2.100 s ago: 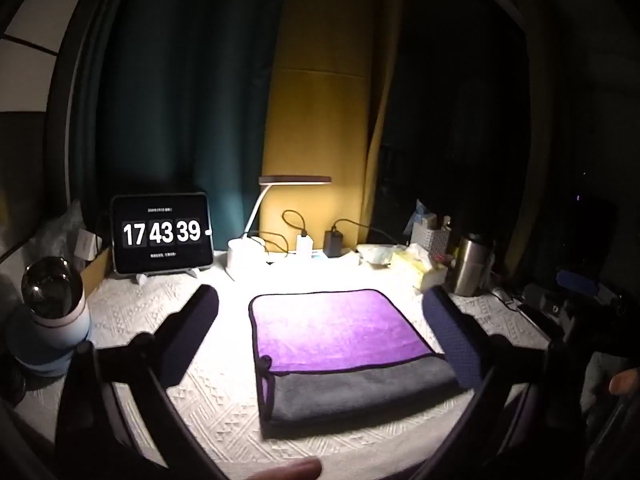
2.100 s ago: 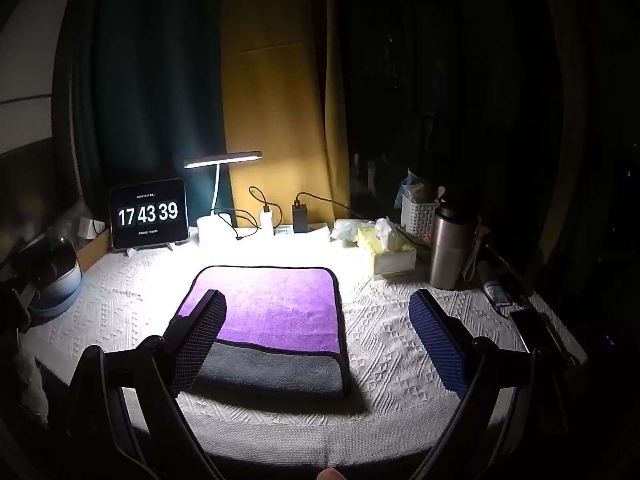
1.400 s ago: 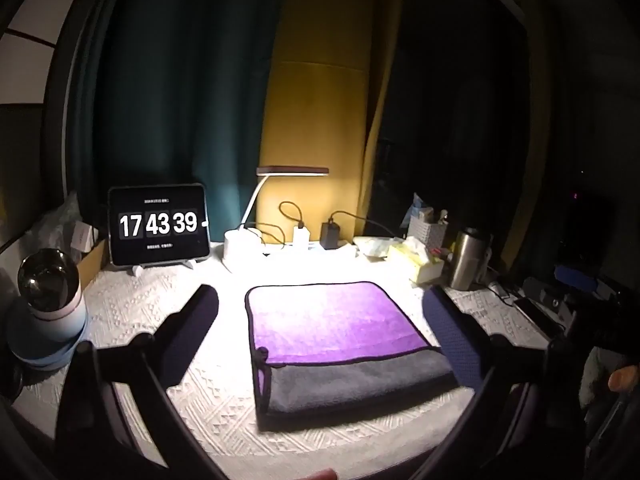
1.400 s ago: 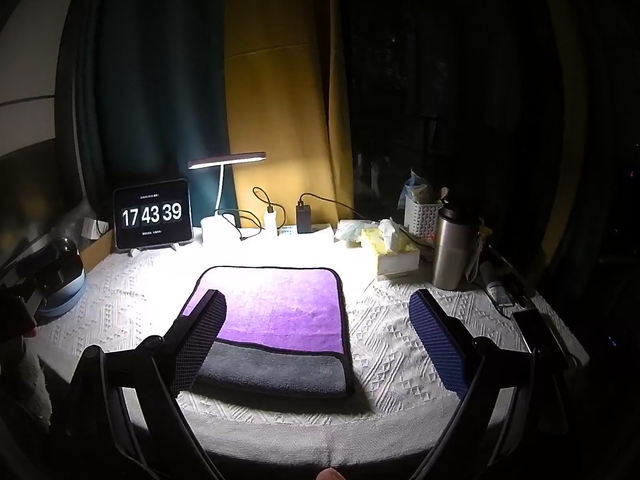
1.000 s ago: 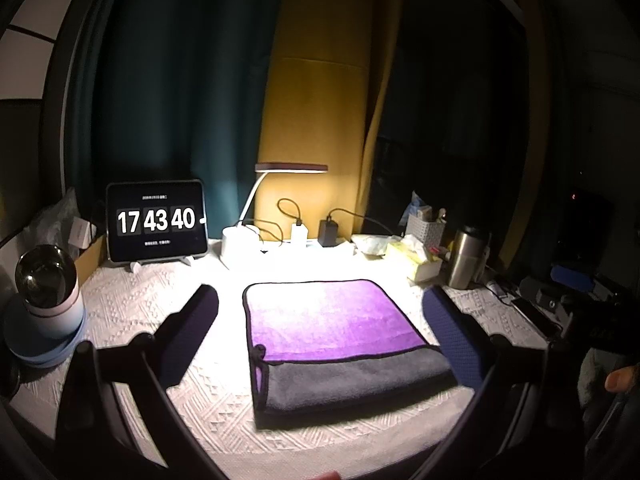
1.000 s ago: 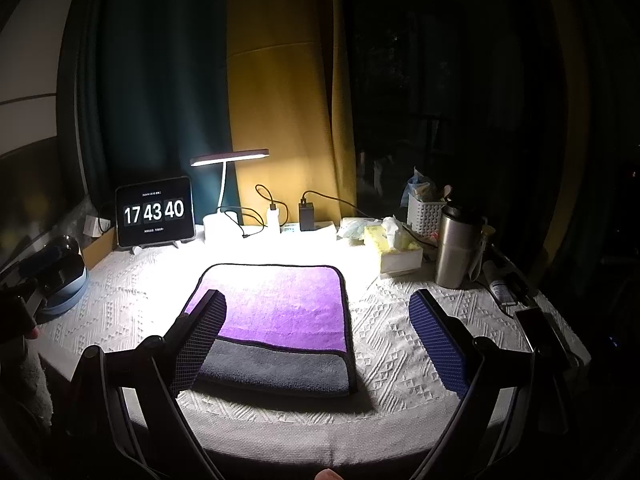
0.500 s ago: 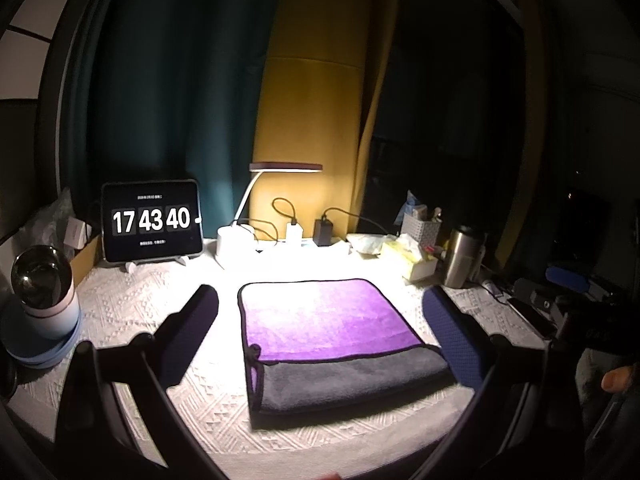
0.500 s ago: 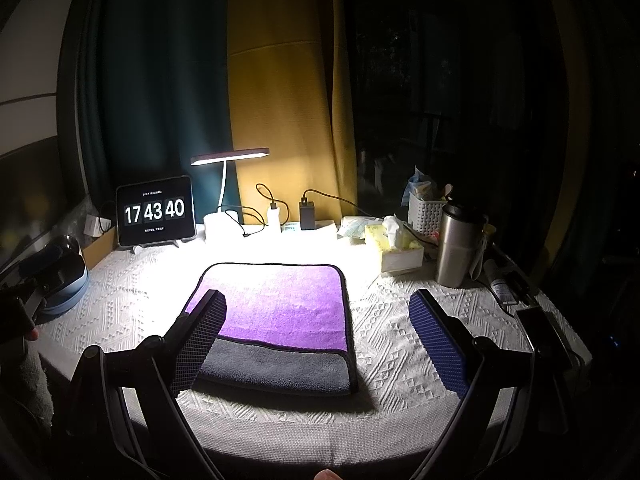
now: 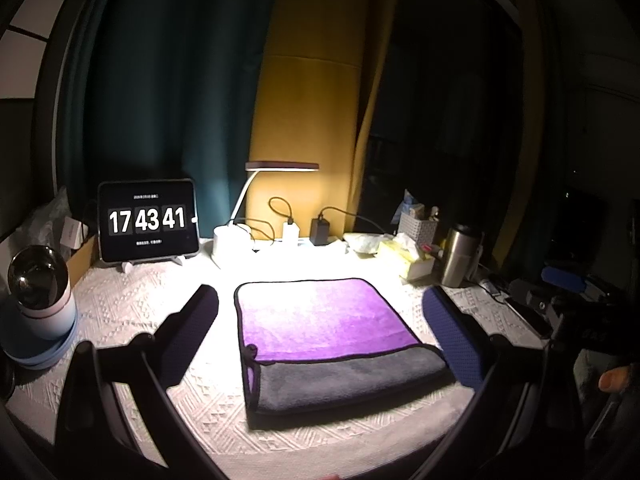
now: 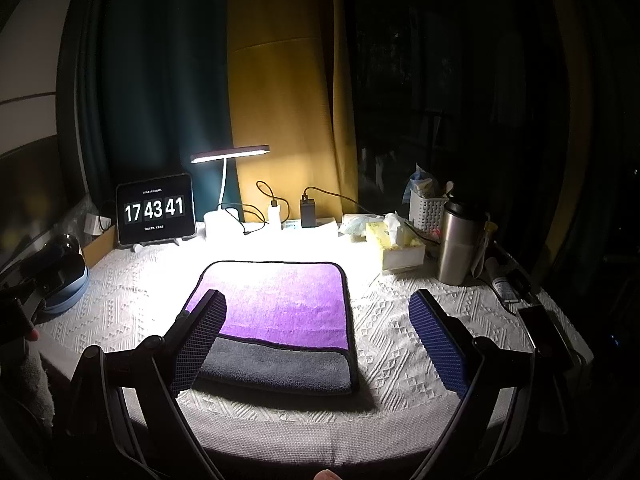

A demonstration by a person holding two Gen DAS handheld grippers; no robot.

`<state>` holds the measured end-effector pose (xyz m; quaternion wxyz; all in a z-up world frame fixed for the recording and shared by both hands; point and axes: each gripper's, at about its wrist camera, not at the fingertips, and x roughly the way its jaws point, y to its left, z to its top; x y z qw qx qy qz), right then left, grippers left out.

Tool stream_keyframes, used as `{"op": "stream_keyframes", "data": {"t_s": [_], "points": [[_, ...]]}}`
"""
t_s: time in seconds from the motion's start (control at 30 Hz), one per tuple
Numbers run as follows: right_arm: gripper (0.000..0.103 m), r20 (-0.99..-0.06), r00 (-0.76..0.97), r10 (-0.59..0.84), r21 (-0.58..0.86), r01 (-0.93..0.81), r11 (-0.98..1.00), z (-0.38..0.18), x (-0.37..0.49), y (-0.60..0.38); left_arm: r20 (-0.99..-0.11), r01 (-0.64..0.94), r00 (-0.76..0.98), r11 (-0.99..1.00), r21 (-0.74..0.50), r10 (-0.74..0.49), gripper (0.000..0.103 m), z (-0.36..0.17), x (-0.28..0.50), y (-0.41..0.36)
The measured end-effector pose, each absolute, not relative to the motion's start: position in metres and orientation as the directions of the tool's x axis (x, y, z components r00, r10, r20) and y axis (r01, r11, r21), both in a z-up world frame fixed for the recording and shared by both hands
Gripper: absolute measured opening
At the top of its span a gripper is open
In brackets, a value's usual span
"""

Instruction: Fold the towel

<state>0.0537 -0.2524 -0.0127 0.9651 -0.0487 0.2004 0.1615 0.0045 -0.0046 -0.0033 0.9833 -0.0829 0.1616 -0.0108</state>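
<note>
A folded towel (image 9: 320,320), purple on top with a grey band along its near edge, lies flat on the white textured tablecloth (image 9: 132,300) under the lamp. It also shows in the right wrist view (image 10: 280,304). My left gripper (image 9: 320,308) is open and empty, held back above the table's near edge with the towel between its fingers in view. My right gripper (image 10: 316,312) is open and empty, also held back from the towel, slightly to its right.
At the back stand a tablet clock (image 9: 148,220), a desk lamp (image 9: 280,168), chargers, a tissue box (image 10: 400,248), a basket (image 10: 426,212) and a steel tumbler (image 10: 460,240). A bowl with a shiny lid (image 9: 40,300) sits at the left. A phone (image 10: 548,332) lies at the right edge.
Both grippers have drifted slightly up and back from the table; the towel has not moved. The clock has advanced from 17:43:39 to 17:43:41.
</note>
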Motion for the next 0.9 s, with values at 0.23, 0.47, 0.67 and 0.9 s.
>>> {"op": "stream_keyframes", "data": {"t_s": [0.23, 0.47, 0.67, 0.9], "points": [[0.095, -0.404, 0.867, 0.293, -0.029, -0.332, 0.943, -0.014, 0.054, -0.252, -0.317, -0.006, 0.947, 0.986, -0.166, -0.048, 0.102, -0.003, 0.005, -0.005], [0.095, -0.406, 0.866, 0.293, -0.029, -0.333, 0.943, -0.013, 0.055, -0.252, -0.316, -0.003, 0.947, 0.986, -0.166, -0.051, 0.102, -0.003, 0.006, -0.007], [0.095, -0.407, 0.865, 0.293, -0.029, -0.333, 0.943, -0.014, 0.054, -0.252, -0.317, -0.003, 0.947, 0.986, -0.166, -0.050, 0.102, -0.003, 0.006, -0.007], [0.095, -0.413, 0.862, 0.295, -0.027, -0.335, 0.942, -0.024, 0.052, -0.248, -0.318, 0.002, 0.946, 0.985, -0.170, -0.057, 0.102, -0.004, 0.007, -0.008]]}}
